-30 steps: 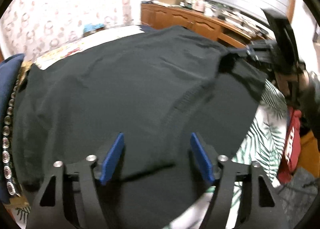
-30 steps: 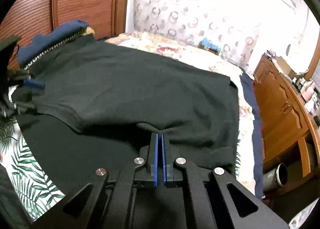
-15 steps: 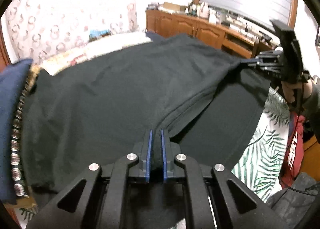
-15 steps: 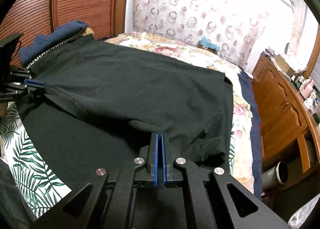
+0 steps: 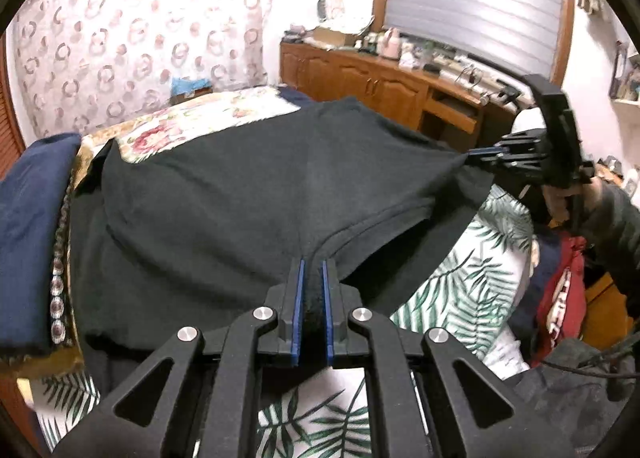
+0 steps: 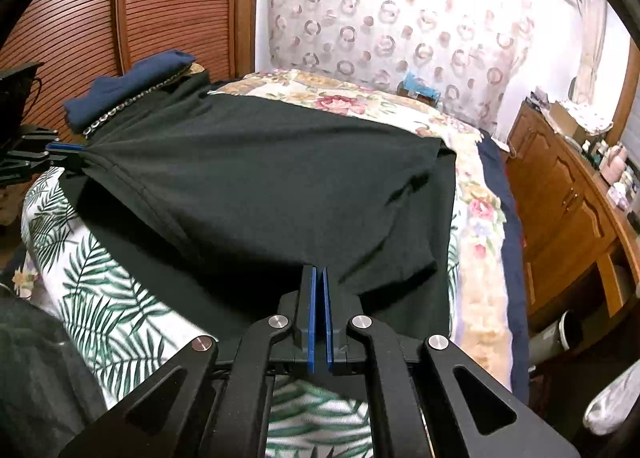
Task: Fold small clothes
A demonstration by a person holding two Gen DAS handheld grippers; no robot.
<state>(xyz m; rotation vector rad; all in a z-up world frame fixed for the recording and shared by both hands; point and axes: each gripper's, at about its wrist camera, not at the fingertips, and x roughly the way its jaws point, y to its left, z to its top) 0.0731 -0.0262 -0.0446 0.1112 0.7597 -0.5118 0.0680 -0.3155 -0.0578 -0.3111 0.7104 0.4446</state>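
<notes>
A black T-shirt lies spread on the bed, its near edge lifted and stretched between both grippers; it also shows in the right wrist view. My left gripper is shut on one corner of the lifted hem. My right gripper is shut on the other corner. Each gripper shows in the other's view, the right one at the far right, the left one at the far left. The lifted layer hangs over the lower black layer.
The bed has a palm-leaf sheet and a floral cover. A folded navy garment with a beaded trim lies at the shirt's far side. A wooden dresser stands beyond. A red garment lies at the right.
My left gripper has shut on the hem. Both grippers have lifted the near edge and carried it away from the bed's near side, uncovering more palm-leaf sheet.
</notes>
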